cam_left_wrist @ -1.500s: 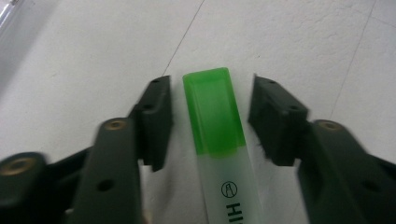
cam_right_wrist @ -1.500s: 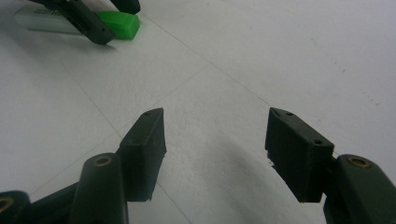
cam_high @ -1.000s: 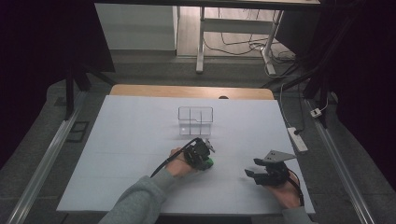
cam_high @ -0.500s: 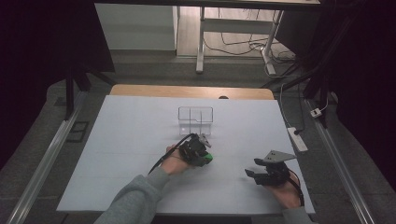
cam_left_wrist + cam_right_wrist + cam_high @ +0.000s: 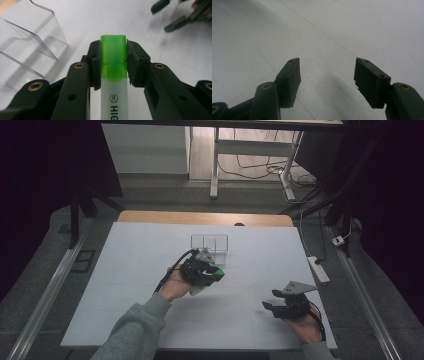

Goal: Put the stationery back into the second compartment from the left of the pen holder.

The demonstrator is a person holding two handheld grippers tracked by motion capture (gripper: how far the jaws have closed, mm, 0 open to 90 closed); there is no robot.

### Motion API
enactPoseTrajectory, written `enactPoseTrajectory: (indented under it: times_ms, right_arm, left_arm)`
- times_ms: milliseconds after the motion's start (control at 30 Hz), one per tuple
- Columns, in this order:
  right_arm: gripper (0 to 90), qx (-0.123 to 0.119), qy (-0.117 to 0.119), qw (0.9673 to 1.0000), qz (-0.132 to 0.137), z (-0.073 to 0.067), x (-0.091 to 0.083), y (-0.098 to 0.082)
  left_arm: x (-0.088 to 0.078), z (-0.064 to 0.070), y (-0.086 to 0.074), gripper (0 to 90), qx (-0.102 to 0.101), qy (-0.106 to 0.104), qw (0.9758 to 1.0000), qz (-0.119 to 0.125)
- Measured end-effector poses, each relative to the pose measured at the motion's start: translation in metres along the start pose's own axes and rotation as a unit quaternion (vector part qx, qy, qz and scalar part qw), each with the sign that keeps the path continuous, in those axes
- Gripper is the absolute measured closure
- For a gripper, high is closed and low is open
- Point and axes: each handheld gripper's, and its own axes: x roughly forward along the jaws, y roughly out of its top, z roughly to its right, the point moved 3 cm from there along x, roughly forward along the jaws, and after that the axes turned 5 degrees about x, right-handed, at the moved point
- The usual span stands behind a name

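Observation:
A highlighter [image 5: 113, 75] with a green cap and a white barrel is clamped between the pads of my left gripper [image 5: 113, 55], cap end pointing away from the hand. In the high view that gripper [image 5: 212, 272] hangs above the middle of the white table, just in front of a clear plastic holder [image 5: 209, 242] with two compartments. The holder [image 5: 30, 42] stands at the upper left of the left gripper view. My right gripper [image 5: 272, 306] rests low at the table's front right, jaws open with nothing between them [image 5: 327, 75].
The white table top [image 5: 125, 270] has a wooden strip along its far edge. A power strip [image 5: 319, 268] lies by the right edge. Metal rails run down both sides. The other gripper [image 5: 180, 15] shows at the upper right of the left gripper view.
My left hand has risen with the highlighter and shifted a little toward the clear holder. The right hand has kept still.

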Motion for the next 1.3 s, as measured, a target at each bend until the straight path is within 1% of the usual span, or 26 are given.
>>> enactPoseTrajectory:
  times_ms: [167,400,500,567,633,700,800,933,1067,1200,1300]
  right_arm:
    - [37.4,0.0,0.0,1.0,0.0,0.0,0.0,0.0]
    - [37.5,0.0,-0.001,1.0,0.001,0.0,0.0,0.0]
    - [37.4,-0.001,-0.001,1.0,-0.001,0.0,0.0,-0.001]
    - [37.4,-0.001,-0.001,1.0,-0.001,0.001,0.0,-0.001]
    - [37.4,0.002,0.0,1.0,0.001,0.001,0.001,-0.001]
    - [37.5,0.003,0.0,1.0,0.0,0.001,0.001,-0.001]
    - [37.4,0.004,-0.001,1.0,-0.002,0.002,0.001,-0.002]
    - [37.4,0.005,0.001,1.0,-0.001,0.001,0.0,-0.001]
    - [37.4,0.006,0.002,1.0,0.0,0.002,0.0,-0.002]
    - [37.4,0.005,0.001,1.0,-0.001,0.002,0.0,-0.002]
    - [37.4,0.004,0.001,1.0,-0.001,0.002,0.0,-0.002]
  left_arm:
    - [-0.015,-0.007,0.007,66.7,-0.002,0.011,0.9995,0.029]
    - [-0.029,-0.019,0.015,66.7,-0.003,0.02,0.9986,0.048]
    - [-0.032,-0.026,0.019,66.7,-0.007,0.024,0.9981,0.057]
    - [-0.034,-0.031,0.022,66.6,-0.005,0.027,0.9978,0.06]
    - [-0.035,-0.036,0.025,66.6,-0.01,0.03,0.9972,0.068]
    - [-0.036,-0.04,0.028,66.6,-0.006,0.036,0.9967,0.072]
    - [-0.038,-0.047,0.035,66.6,-0.006,0.043,0.9957,0.082]
    - [-0.038,-0.057,0.045,66.6,-0.008,0.045,0.9949,0.09]
    - [-0.036,-0.066,0.052,66.6,-0.005,0.049,0.9945,0.093]
    - [-0.031,-0.075,0.057,66.6,-0.011,0.045,0.9941,0.098]
    - [-0.026,-0.082,0.06,66.6,-0.012,0.049,0.9938,0.1]
